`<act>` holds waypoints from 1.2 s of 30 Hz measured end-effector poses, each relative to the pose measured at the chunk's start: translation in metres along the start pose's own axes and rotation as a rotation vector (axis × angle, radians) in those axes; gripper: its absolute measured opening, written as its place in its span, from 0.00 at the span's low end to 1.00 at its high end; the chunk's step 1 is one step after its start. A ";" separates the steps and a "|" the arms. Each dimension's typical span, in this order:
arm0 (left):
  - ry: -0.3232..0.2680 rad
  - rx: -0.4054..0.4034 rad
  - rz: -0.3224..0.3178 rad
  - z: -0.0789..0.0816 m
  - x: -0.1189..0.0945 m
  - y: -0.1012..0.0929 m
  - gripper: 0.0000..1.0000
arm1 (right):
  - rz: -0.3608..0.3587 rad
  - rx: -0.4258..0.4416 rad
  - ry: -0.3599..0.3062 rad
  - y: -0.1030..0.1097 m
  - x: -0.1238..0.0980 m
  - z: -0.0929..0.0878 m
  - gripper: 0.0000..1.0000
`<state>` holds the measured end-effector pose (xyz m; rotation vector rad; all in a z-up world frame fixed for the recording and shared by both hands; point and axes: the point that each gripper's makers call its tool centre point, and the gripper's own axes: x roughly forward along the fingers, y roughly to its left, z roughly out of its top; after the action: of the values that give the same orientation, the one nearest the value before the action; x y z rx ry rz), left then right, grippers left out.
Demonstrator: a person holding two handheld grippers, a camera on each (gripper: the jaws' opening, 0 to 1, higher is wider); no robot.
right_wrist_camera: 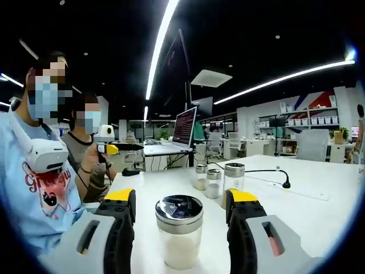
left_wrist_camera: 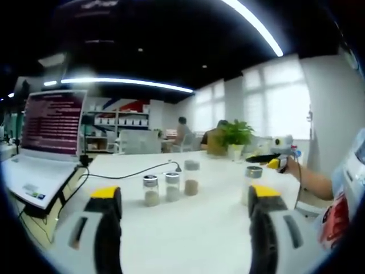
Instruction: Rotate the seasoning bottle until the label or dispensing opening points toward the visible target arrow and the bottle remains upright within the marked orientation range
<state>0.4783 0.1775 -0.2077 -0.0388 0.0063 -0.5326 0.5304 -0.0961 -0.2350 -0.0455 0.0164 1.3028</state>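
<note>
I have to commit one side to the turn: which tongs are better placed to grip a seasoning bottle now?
Right. The right tongs are open with the nearest seasoning bottle standing upright between their tips. The left tongs are open over bare table, with the three bottles farther ahead.

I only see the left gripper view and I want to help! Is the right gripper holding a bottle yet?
Observer: Not yet. In the right gripper view, a bottle stands upright between the right gripper's open fingers, with gaps on both sides.
Operator: What's inside it?
Observer: Something whitish fills its lower part, under a shiny metal lid.
</note>
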 end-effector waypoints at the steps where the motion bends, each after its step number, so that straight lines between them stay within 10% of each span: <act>1: 0.002 0.004 -0.005 0.000 0.000 -0.001 0.98 | 0.012 -0.007 -0.001 0.002 0.002 -0.001 0.62; 36: -0.011 -0.004 0.000 0.003 -0.003 0.002 0.97 | 0.081 -0.015 0.004 0.001 0.020 -0.017 0.40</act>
<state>0.4774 0.1810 -0.2050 -0.0452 -0.0033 -0.5323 0.5353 -0.0774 -0.2531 -0.0608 0.0123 1.3834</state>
